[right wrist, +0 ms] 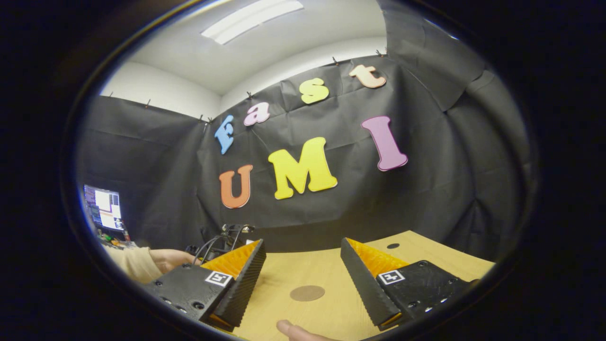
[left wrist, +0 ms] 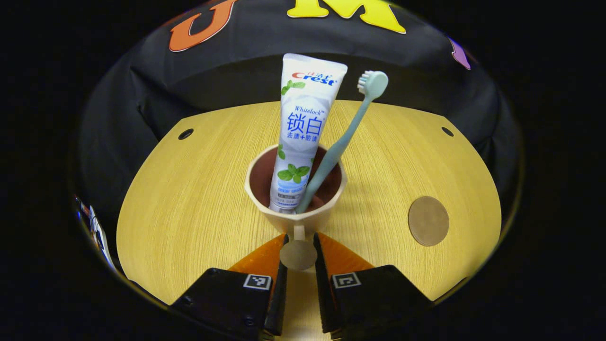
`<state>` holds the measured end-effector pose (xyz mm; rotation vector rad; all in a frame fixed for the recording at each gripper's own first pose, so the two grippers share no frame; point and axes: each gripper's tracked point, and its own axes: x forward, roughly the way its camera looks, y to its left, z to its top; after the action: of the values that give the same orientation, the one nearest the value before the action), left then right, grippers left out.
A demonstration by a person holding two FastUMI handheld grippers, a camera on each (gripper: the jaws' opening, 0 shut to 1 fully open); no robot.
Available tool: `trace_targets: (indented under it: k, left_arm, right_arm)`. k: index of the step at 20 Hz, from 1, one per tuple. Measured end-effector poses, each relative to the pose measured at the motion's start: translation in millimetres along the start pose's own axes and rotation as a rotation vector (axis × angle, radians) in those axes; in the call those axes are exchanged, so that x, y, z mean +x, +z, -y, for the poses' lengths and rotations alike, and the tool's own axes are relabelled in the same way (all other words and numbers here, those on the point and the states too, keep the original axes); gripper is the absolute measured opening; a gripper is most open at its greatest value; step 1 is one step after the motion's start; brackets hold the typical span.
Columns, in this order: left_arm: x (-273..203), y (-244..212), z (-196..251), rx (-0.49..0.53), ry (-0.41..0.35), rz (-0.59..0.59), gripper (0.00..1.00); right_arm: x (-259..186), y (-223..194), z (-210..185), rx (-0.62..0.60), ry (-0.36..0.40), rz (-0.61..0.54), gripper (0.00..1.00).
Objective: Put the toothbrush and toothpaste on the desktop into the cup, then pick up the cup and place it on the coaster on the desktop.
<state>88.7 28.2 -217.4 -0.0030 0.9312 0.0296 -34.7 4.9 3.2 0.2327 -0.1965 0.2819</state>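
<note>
Both items sit in the cup (left wrist: 294, 189): toothpaste (left wrist: 303, 137), toothbrush (left wrist: 341, 144) | left gripper (left wrist: 298, 258) clamped on the handle knob | right gripper (right wrist: 303, 279) apart, idle | coaster (left wrist: 428, 220) off to the side | lift level, set down centred.
</note>
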Motion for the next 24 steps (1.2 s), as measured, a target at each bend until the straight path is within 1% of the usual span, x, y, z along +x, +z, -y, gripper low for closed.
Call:
trace_targets:
  k: [5,8,9,10,15,18,19,20,22,24]
  left_arm:
    - [2,4,-1,-0.012,-0.027,0.047,0.28]
    - [1,4,1,-0.048,-0.052,0.073,0.24]
    - [-3,5,2,-0.066,-0.055,0.087,0.24]
    - [-7,7,4,-0.083,-0.057,0.100,0.22]
    - [-31,12,4,-0.107,-0.063,0.145,0.20]
    - [-23,-1,2,-0.078,-0.075,0.098,0.19]
    - [-18,-5,-1,-0.072,-0.079,0.080,0.24]
    - [-13,-6,-6,-0.060,-0.077,0.069,0.19]
    - [-13,-2,-8,-0.035,-0.080,0.066,0.19]
    - [-11,-7,-8,-0.002,-0.078,0.021,0.24]
  right_arm:
    - [2,-2,4,0.007,-0.006,-0.003,0.96]
    - [5,-5,10,0.024,-0.018,-0.014,0.96]
    - [5,-5,11,0.032,-0.021,-0.016,0.96]
    - [6,-6,12,0.042,-0.023,-0.017,0.96]
    - [9,-10,18,0.081,-0.036,-0.027,0.96]
    - [11,-14,17,0.101,-0.036,-0.038,0.96]
    - [11,-15,18,0.097,-0.039,-0.041,0.96]
    - [12,-17,18,0.091,-0.041,-0.042,0.96]
    - [11,-18,16,0.078,-0.040,-0.044,0.96]
    - [11,-19,14,0.070,-0.036,-0.049,0.96]
